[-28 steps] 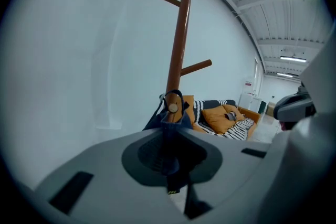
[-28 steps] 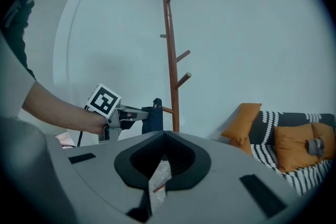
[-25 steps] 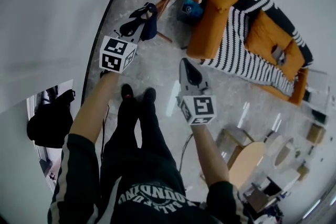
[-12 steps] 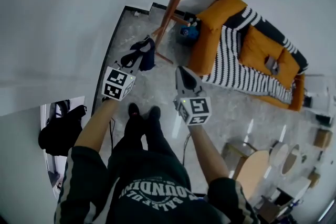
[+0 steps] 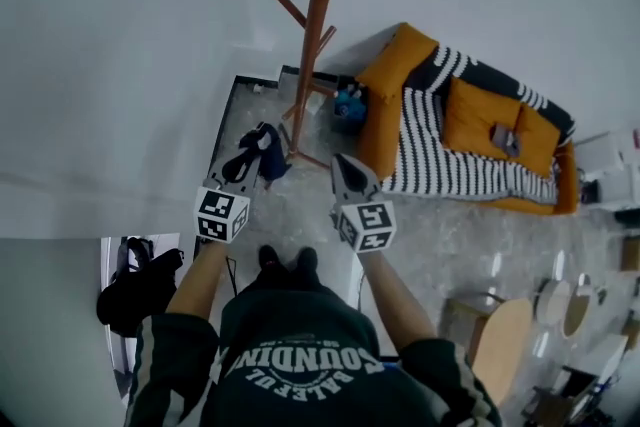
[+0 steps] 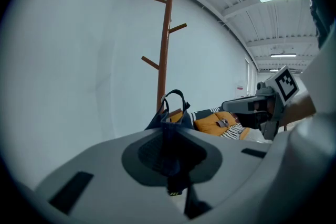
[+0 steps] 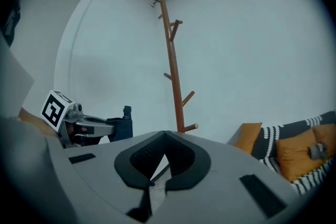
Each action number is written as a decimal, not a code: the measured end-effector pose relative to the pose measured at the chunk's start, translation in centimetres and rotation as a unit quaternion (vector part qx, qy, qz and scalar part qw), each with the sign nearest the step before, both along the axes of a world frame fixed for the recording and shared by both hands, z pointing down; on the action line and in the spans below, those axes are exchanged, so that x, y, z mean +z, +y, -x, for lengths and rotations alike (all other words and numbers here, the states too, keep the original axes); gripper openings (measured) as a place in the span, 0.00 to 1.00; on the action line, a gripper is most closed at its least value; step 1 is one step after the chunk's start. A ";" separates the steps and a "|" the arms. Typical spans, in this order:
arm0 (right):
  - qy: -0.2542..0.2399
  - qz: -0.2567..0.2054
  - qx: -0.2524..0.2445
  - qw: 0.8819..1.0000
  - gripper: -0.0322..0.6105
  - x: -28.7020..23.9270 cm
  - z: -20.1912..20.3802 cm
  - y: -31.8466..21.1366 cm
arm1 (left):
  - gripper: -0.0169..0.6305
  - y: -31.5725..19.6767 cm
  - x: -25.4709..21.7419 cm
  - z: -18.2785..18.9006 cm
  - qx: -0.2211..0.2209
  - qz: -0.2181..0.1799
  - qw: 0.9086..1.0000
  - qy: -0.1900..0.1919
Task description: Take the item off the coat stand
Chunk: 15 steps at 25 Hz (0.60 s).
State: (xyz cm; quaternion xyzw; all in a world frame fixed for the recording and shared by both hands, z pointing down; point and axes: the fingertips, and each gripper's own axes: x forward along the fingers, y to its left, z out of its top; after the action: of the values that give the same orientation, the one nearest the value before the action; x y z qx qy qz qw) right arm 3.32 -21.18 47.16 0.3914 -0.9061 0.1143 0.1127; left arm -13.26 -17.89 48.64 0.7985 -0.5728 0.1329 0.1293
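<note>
A brown wooden coat stand rises by the white wall, and its pegs are bare. My left gripper is shut on a dark blue bag, which hangs clear of the stand, left of its base. In the left gripper view the bag's cloth fills the jaws, its handles stand up, and the stand is behind it. My right gripper is level with the left one, shut and with nothing in it. The right gripper view shows the stand and the held bag.
An orange sofa with a striped blanket stands right of the stand. A small blue thing lies by the stand's foot. A black bag sits at the lower left. Round tables are at the lower right.
The head view has lifted and shows much more of the stand. The left gripper with the blue bag has come away from the pole, toward the person. The right gripper has kept beside it.
</note>
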 end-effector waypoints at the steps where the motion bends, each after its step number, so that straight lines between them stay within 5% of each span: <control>1: -0.002 -0.002 -0.002 1.000 0.05 -0.3 0.0 -0.1 | 0.07 0.0 -0.4 0.0 0.002 -0.003 1.000 -0.002; 15: -0.005 -0.050 0.010 0.999 0.05 -2.9 -0.2 -1.5 | 0.07 -0.5 -2.8 0.0 0.008 -0.030 1.000 -0.001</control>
State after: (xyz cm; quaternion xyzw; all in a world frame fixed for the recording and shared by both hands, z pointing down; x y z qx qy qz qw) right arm 3.51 -22.64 44.28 0.4054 -0.9071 0.0719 0.0871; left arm -13.28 -18.34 45.80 0.8063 -0.5702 0.1179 0.1037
